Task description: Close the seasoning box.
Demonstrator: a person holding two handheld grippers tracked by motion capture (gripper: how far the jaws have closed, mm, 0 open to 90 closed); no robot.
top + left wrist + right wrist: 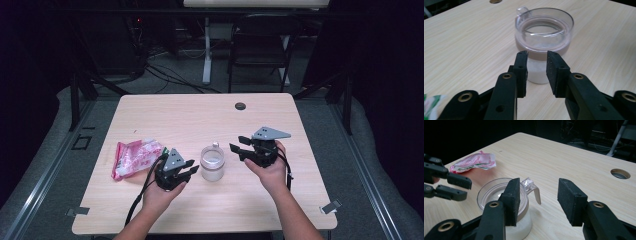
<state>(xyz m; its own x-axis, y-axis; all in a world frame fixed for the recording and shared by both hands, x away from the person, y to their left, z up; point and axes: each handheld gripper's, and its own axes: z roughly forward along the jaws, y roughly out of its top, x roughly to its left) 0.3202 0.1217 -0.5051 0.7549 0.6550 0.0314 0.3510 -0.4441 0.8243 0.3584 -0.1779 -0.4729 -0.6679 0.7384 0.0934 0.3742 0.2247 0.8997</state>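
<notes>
A: From the high view we see the clear jar (pixel 212 162) standing upright on the wooden table (pixel 200 115), between our two grippers. Our left gripper (pixel 189 172) sits just beside the jar on its left, jaws pointing at it. Our right gripper (pixel 240 148) is near the jar's other side, also pointing towards it.

B: And the left gripper view gives us what the high view cannot: the jar (pixel 541 45) has an open mouth, a brownish band below the rim, a small clear tab at the far edge, and white powder in the bottom. Our left gripper (pixel 537 68) is released, the jaws a little apart with bare table and jar wall showing through the gap. They clasp nothing; the jar stands just past the tips.

A: The right gripper view adds the jar's (pixel 504 205) brownish spout or handle piece hanging off the rim by the clear tab. Our right gripper (pixel 539 200) is released too, jaws wide, with nothing between them. The jar sits low and partly behind one jaw.

B: There we also catch the left gripper's jaws at the left edge, and the pink-and-white packet (pixel 474 162) lying flat beyond them. From above, that packet (pixel 135 157) lies on the table just left of our left hand (pixel 157 195).

A: The high view alone gives us the round cable hole (pixel 240 106) near the table's far edge and a folding chair (pixel 262 45) behind it.
</notes>
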